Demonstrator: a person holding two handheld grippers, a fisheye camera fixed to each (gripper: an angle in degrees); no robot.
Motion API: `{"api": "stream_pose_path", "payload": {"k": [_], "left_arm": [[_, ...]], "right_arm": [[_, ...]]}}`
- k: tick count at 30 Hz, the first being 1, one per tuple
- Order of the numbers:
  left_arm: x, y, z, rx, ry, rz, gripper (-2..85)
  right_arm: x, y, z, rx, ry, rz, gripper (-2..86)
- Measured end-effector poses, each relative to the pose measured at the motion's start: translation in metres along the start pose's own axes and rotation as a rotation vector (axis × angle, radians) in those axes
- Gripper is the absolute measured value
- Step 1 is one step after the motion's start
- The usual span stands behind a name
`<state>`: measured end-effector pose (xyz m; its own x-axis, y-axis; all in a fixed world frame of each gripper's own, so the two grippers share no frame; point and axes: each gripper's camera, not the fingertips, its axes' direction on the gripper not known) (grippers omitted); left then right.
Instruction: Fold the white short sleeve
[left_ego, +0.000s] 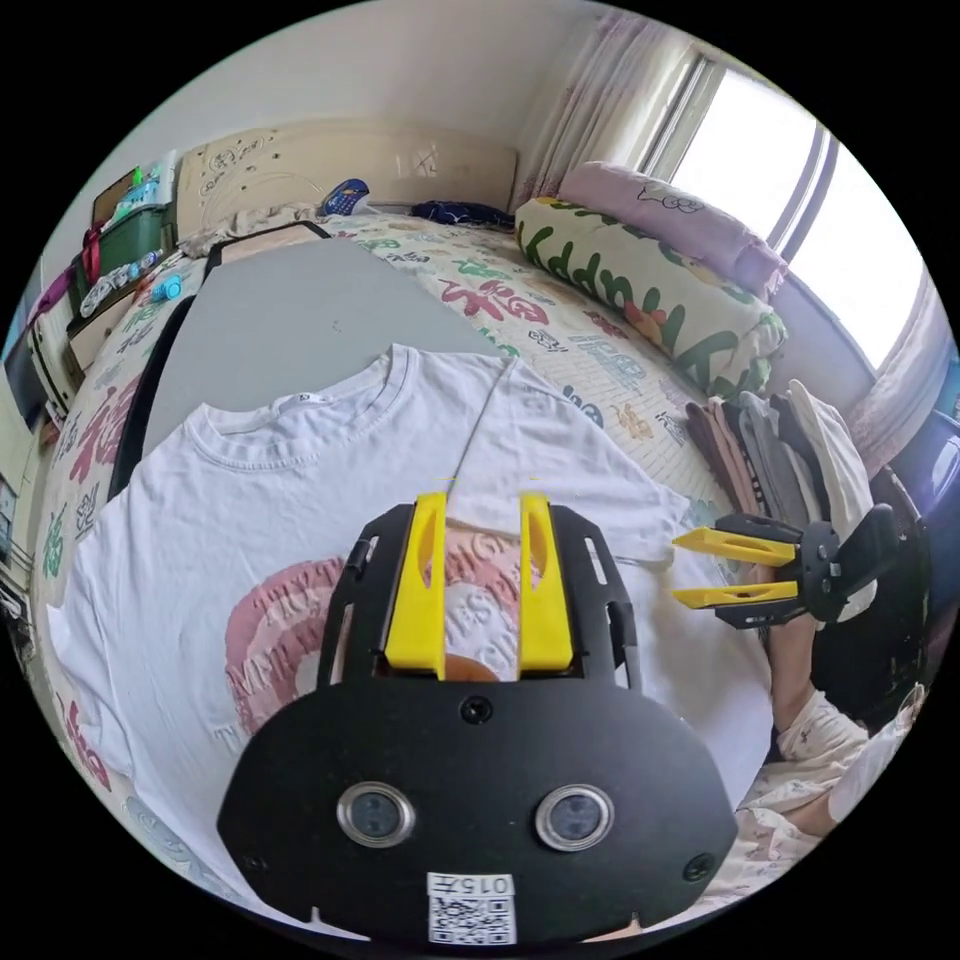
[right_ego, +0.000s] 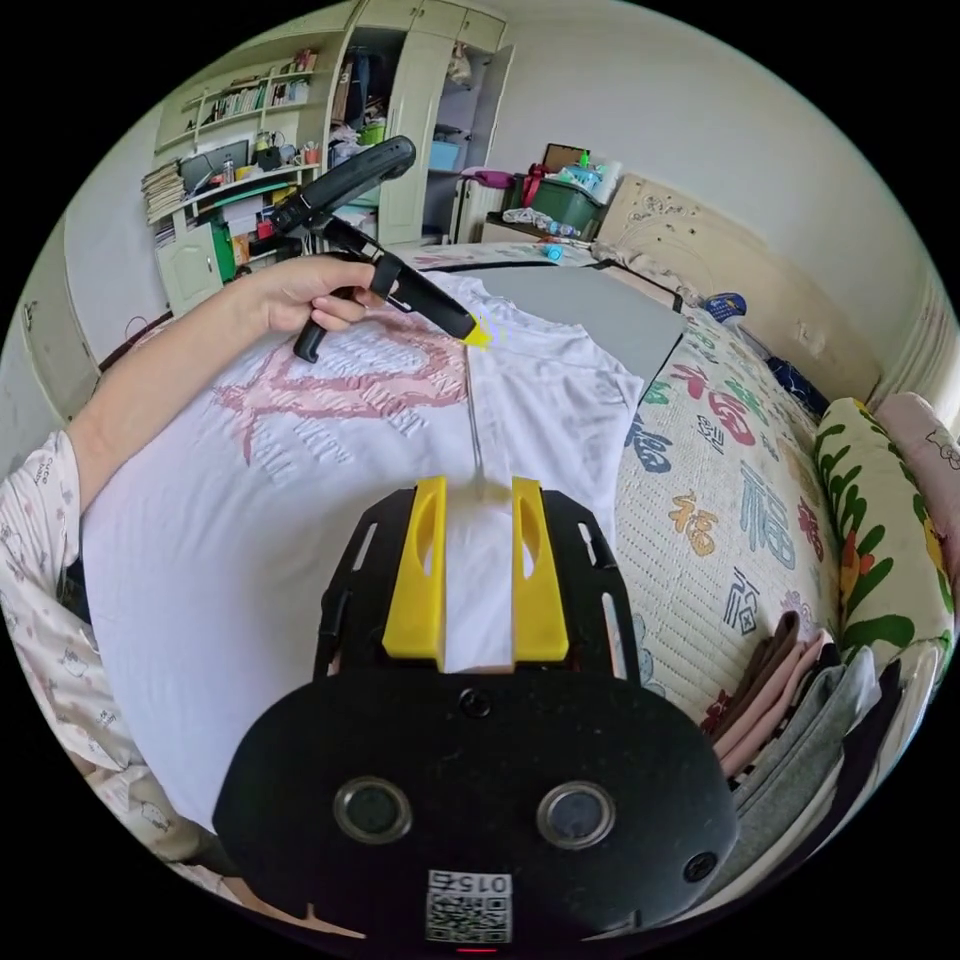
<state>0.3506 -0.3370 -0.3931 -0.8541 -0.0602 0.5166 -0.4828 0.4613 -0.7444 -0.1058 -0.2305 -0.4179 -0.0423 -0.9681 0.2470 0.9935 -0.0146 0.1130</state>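
1. Flat on the bed (left_ego: 620, 370), print up: white shirt (left_ego: 300, 500), one side already folded inward, crease running collar to hem.
2. Spread, pinching nothing: left gripper (left_ego: 485, 510) over the chest, right gripper (right_ego: 478, 500) over the fold.

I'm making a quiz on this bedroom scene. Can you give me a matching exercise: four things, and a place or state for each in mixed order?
Things:
1. white T-shirt
2. grey board
3. rolled quilt
4. stack of folded clothes

Places or states:
A. by the window
B. spread flat, print up
C. at the bed edge near the right tool
D. under the shirt's collar end

Pairs: 1-B, 2-D, 3-A, 4-C
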Motion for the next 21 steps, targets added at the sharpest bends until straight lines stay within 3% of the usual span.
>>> {"api": "stream_pose_path", "payload": {"k": [7,14,18,21], "left_arm": [[0.030,0.003,0.045,-0.040,-0.101,0.005,5.7],[0.059,0.013,0.044,0.035,-0.104,0.040,0.6],[0.065,0.016,0.066,-0.052,-0.097,0.063,0.2],[0.068,0.024,0.062,0.054,-0.146,0.001,0.2]], "right_arm": [[0.017,0.003,-0.004,-0.019,0.019,0.016,5.1],[0.034,0.005,-0.026,0.040,-0.055,0.026,0.9],[0.037,0.001,-0.023,-0.002,-0.086,-0.013,2.3],[0.054,0.000,-0.037,0.023,-0.007,0.052,6.8]]}}
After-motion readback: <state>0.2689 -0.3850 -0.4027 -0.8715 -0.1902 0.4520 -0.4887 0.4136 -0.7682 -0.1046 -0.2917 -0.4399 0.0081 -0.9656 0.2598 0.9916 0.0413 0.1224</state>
